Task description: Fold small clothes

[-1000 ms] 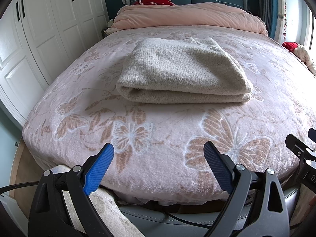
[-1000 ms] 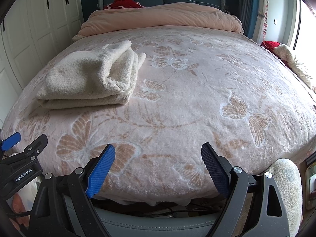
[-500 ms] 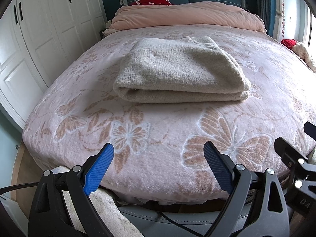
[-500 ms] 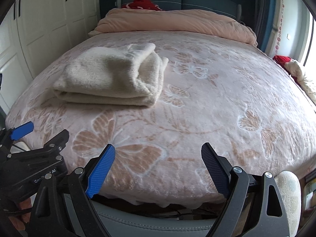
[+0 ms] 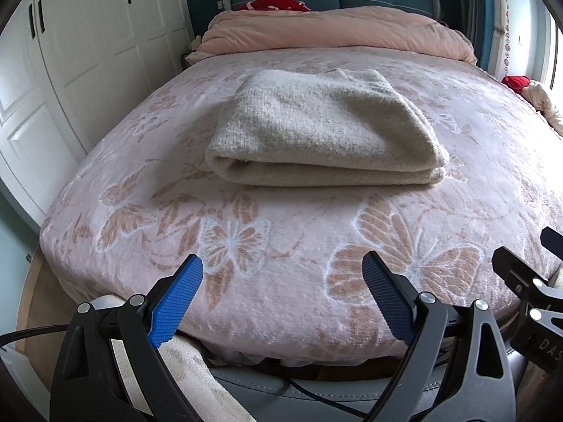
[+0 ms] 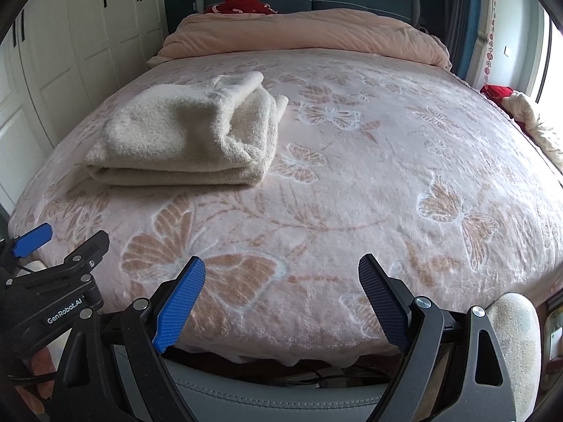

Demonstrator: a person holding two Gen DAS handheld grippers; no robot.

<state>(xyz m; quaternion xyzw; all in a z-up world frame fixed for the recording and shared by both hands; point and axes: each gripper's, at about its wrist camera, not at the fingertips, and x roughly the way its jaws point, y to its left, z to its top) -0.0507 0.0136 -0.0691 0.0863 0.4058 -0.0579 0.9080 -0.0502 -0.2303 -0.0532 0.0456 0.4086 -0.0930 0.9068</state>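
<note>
While we hold both tools back at the foot of the bed, the left gripper (image 5: 281, 295) and the right gripper (image 6: 281, 295) stand with jaws wide apart and nothing between them. Farther up the butterfly-print blanket (image 5: 299, 246), well apart from either tool, lies the cream knit garment (image 5: 323, 133), already doubled into a tidy stack. We judge this piece done, though its far edge looks loose; next comes fetching another garment.

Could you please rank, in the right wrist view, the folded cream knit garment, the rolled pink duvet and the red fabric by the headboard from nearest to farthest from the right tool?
1. Folded cream knit garment: left, mid-bed.
2. Rolled pink duvet: across the bed's far end.
3. Red fabric: behind the duvet, against the headboard.
</note>
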